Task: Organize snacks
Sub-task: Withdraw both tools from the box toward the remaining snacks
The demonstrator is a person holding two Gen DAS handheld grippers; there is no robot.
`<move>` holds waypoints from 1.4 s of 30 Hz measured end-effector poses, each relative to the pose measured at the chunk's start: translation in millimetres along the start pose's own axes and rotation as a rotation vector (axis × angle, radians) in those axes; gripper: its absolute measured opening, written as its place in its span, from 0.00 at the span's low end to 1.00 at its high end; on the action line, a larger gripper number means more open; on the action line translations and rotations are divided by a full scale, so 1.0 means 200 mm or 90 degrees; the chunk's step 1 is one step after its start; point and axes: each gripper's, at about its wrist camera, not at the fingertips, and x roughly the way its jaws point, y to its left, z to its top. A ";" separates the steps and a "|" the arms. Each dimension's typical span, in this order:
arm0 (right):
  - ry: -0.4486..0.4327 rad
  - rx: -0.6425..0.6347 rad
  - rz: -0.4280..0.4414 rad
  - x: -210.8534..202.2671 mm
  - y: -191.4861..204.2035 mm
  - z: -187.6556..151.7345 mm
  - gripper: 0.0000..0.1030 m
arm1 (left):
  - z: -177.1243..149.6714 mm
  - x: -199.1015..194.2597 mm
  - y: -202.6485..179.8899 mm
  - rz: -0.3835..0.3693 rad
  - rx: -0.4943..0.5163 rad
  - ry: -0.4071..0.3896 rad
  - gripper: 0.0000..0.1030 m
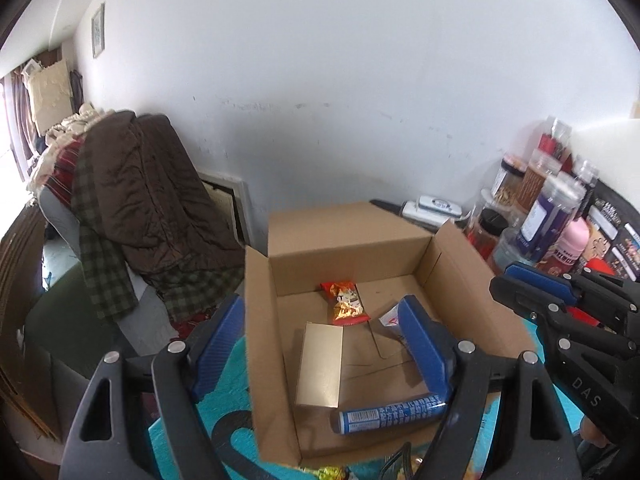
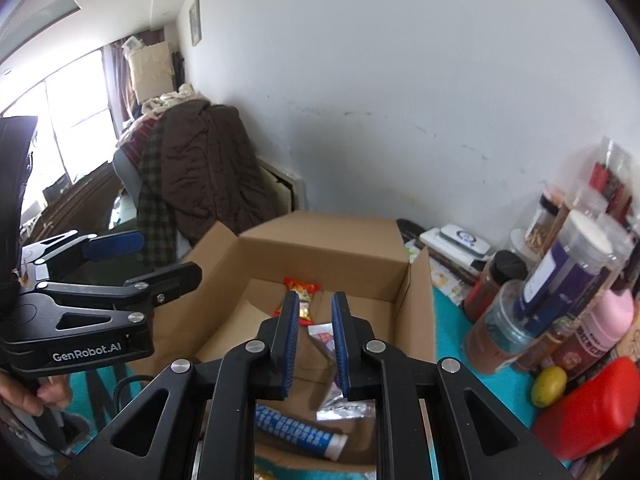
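Only the left wrist view shows the gold box (image 1: 320,364); left gripper (image 1: 320,344) gapes empty, right gripper (image 2: 315,344) closed, empty.

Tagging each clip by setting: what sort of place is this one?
Most likely a lived-in room at home: clothes heaped over a chair, a curtained window, and a table crowded with jars beside a cardboard box.
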 end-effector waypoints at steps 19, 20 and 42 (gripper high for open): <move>-0.110 -0.026 -0.013 -0.64 0.25 -0.06 0.52 | -0.14 -0.70 0.00 -0.011 0.013 -0.099 0.77; -0.113 -0.026 -0.012 -0.66 0.26 -0.08 0.55 | -0.16 -0.74 -0.01 -0.014 0.015 -0.103 0.77; -0.126 0.013 -0.011 -0.99 0.42 -0.53 0.66 | -0.57 -1.02 -0.08 -0.071 0.056 -0.092 0.77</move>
